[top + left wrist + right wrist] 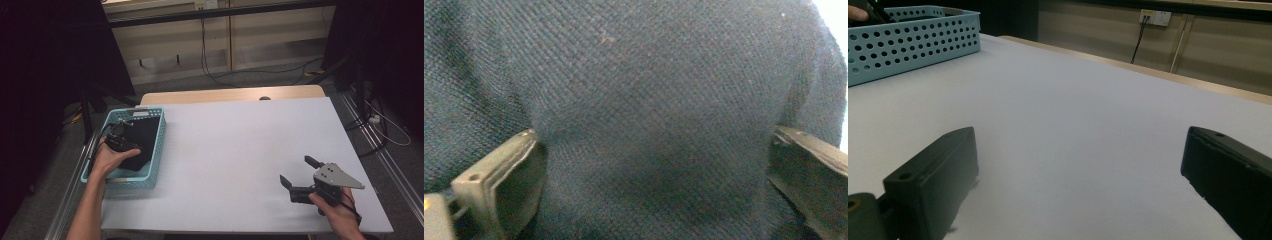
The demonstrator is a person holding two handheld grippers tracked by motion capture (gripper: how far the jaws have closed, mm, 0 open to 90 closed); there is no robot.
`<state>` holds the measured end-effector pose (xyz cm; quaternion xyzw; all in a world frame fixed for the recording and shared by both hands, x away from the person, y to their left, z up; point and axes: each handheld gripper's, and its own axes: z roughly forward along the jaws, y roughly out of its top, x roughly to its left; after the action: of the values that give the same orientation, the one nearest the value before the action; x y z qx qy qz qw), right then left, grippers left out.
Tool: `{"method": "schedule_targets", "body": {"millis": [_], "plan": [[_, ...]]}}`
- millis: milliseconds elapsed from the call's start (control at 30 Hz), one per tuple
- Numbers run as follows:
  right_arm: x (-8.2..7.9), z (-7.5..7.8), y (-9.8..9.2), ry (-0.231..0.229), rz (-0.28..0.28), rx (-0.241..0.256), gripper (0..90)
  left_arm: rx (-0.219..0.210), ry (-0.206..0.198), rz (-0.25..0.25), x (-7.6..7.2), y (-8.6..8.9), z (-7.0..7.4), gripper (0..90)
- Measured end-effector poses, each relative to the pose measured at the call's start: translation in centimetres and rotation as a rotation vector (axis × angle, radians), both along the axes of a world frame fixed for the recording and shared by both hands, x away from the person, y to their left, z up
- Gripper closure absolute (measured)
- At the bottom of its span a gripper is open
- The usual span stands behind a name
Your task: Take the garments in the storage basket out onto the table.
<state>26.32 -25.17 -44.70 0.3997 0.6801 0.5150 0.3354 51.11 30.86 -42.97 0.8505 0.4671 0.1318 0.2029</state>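
Inside the blue basket [156, 150] at the bench's left edge, the dark cloth [649, 100] is straddled by the left gripper [120, 141], jaws wide. Near the right front corner, the right gripper [299, 174] is held with jaws wide, gripping nothing.

1. Left gripper [121, 142]: black body; thin black cable trailing alongside.
2. Right gripper [298, 176]: two blocky black jaws; grey three-cornered top plate with small dark holes.
3. Forearms: bare, no sleeves.
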Motion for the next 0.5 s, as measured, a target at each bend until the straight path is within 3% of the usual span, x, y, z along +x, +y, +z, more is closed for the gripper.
{"method": "schedule_targets", "body": {"millis": [100, 233, 300, 367, 400, 500], "plan": [[0.0, 0.0, 0.0, -0.001, 0.002, 0.001, 1.6, -0.006, -0.001, -0.009, -0.2, 0.2, 0.3, 11.5], [0.0, 0.0, 0.0, 0.001, 0.003, -0.002, 1.6, 0.024, -0.005, 0.010, -0.6, -0.4, 0.7, 29.3], [0.0, 0.0, 0.0, 0.000, 0.004, -0.003, 1.6, 0.012, -0.026, 0.003, -0.7, -0.1, 0.9, 36.3], [0.0, 0.0, 0.0, 0.000, 0.005, -0.002, 1.6, -0.028, -0.043, 0.010, -0.8, 0.4, 1.0, 40.2], [0.0, 0.0, 0.0, 0.000, 0.002, -0.002, 1.6, -0.032, -0.062, 0.015, -1.0, 0.5, 1.2, 45.6], [0.1, 0.0, 0.0, 0.001, -0.002, -0.002, 1.6, -0.034, -0.077, 0.035, -1.1, 0.5, 1.3, 48.3]]}}
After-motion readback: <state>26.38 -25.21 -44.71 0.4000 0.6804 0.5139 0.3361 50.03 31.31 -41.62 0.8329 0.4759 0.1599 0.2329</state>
